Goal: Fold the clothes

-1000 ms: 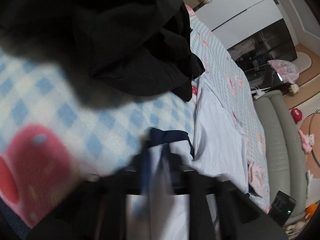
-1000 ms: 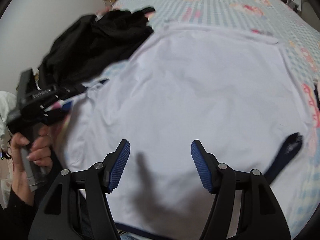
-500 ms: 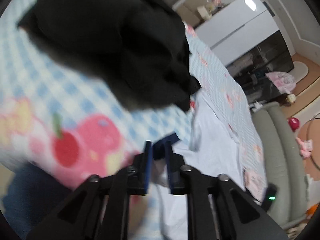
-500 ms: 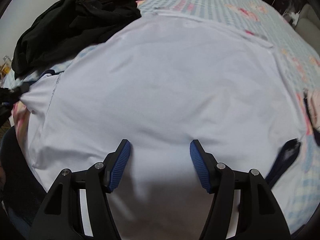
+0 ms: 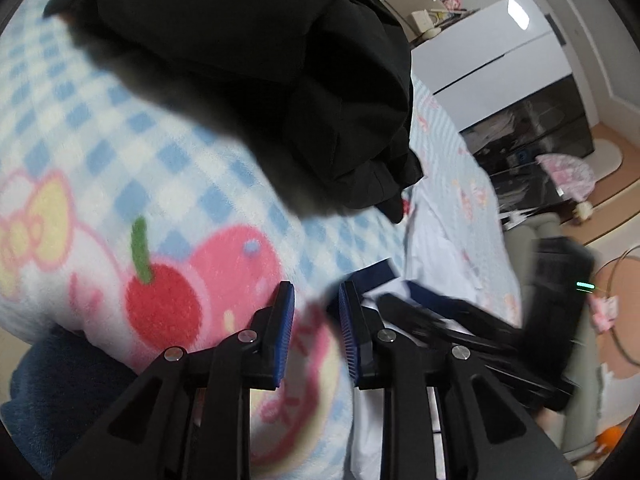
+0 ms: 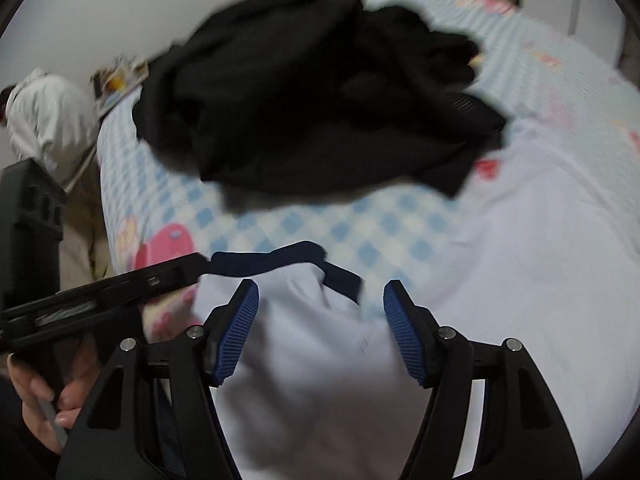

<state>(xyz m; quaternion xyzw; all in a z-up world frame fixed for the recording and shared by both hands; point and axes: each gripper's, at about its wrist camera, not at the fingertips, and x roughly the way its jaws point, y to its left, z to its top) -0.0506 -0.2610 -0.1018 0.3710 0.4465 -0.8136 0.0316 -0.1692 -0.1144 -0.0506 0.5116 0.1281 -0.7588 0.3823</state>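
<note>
A white shirt (image 6: 520, 280) lies spread on the checked blanket (image 5: 120, 160). Its sleeve with a navy cuff (image 6: 280, 262) bunches up near the bed's edge. My right gripper (image 6: 320, 300) hangs open over that sleeve, its blue pads on either side of the white cloth without pressing it. My left gripper (image 5: 316, 300) has its jaws opening, and only blanket shows in the narrow gap. The navy cuff (image 5: 376, 272) lies just past its right fingertip. In the right wrist view the left gripper's tip (image 6: 196, 266) touches the cuff's end, with a hand (image 6: 40, 400) on its handle.
A heap of black clothes (image 6: 320, 100) lies on the blanket just beyond the sleeve and fills the top of the left wrist view as the black heap (image 5: 260, 60). The bed's edge drops away at the left. A white wardrobe (image 5: 500, 40) and a dark cabinet (image 5: 540, 120) stand across the room.
The left jaws were shut on the sleeve cuff and have parted, letting it go. The right gripper has swung from the shirt's body over to the sleeve beside the left gripper.
</note>
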